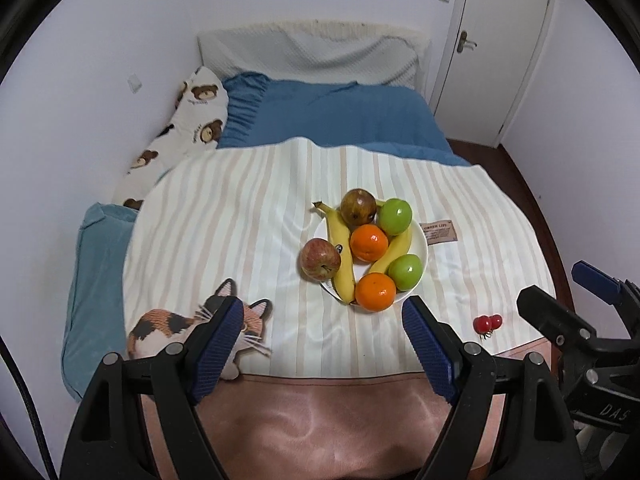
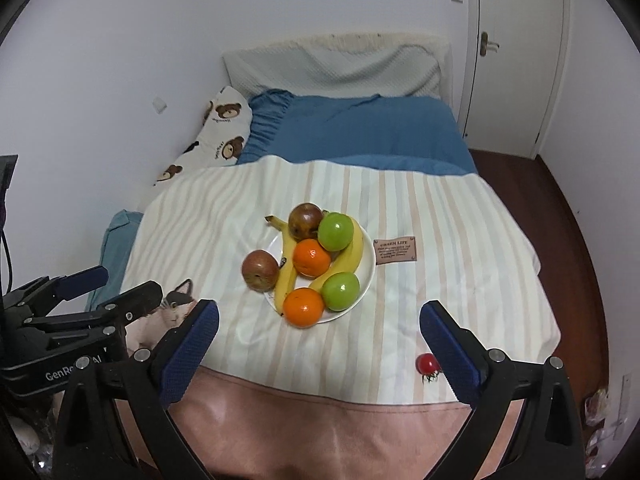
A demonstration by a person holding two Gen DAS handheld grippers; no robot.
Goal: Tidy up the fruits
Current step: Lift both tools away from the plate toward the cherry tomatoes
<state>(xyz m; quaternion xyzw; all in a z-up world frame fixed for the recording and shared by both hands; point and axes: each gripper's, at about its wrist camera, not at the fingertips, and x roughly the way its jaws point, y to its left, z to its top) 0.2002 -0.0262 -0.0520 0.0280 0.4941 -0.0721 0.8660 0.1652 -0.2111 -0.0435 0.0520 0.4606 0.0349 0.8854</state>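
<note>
Both tongs, left tongs (image 1: 322,334) and right tongs (image 2: 319,338), gape empty; the fruit plate (image 1: 420,236) lies at 12 o'clock, well apart.

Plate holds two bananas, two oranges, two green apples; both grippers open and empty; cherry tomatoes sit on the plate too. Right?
Not quite. The cherry tomatoes are not on the plate; they lie on the striped cover near its front edge, apart from the plate. The left wrist view shows it clearly. The rest holds: bananas, oranges and green apples on the plate, left gripper and right gripper open and empty.
</note>
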